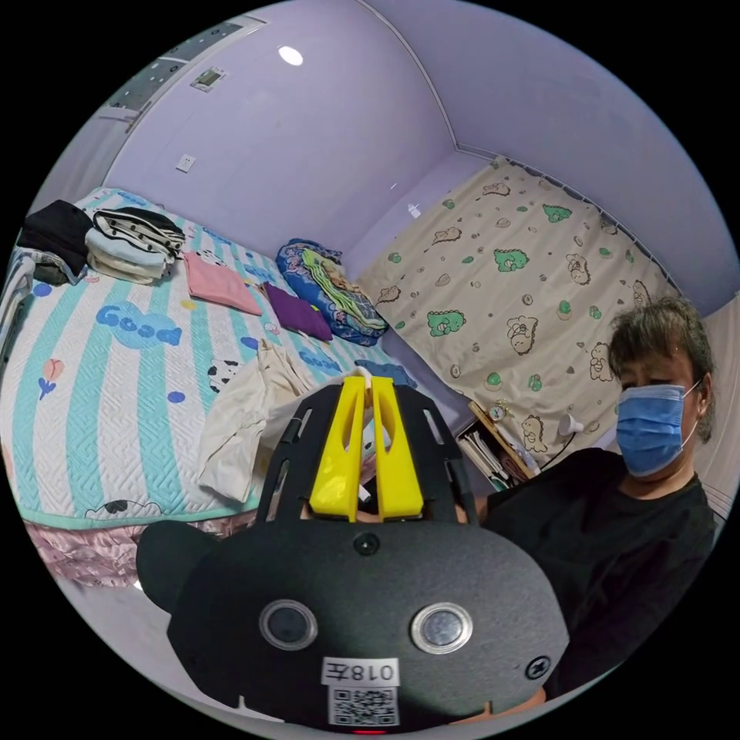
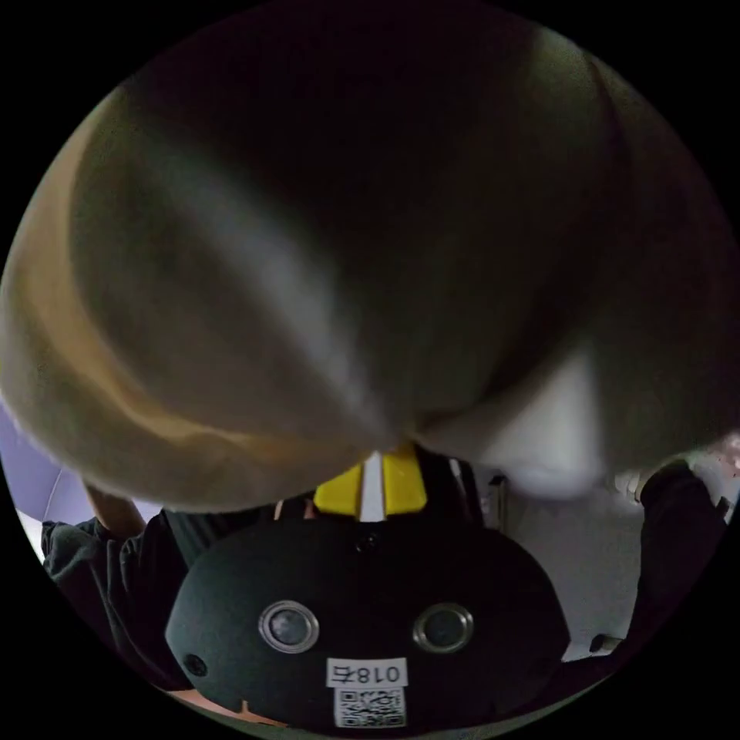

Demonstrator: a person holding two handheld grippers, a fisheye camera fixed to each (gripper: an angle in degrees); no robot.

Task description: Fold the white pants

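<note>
The white pants [image 1: 245, 420] are cream-coloured and trail from the near edge of the striped bed [image 1: 100, 401] up to my left gripper [image 1: 368, 381]. Its yellow jaws stand close together and pinch a bit of the fabric at their tips. In the right gripper view the pants [image 2: 254, 308] drape right over the camera, dark and blurred. My right gripper [image 2: 374, 466] shows just below the cloth, its yellow jaws shut with a white strip of fabric between them.
On the far side of the bed lie a stack of folded clothes [image 1: 131, 243], a black garment [image 1: 54, 231], a pink piece [image 1: 220, 284], a purple piece [image 1: 299, 312] and a rolled quilt [image 1: 331, 293]. A person in black [image 1: 617, 501] stands at the right, before a patterned curtain [image 1: 524, 293].
</note>
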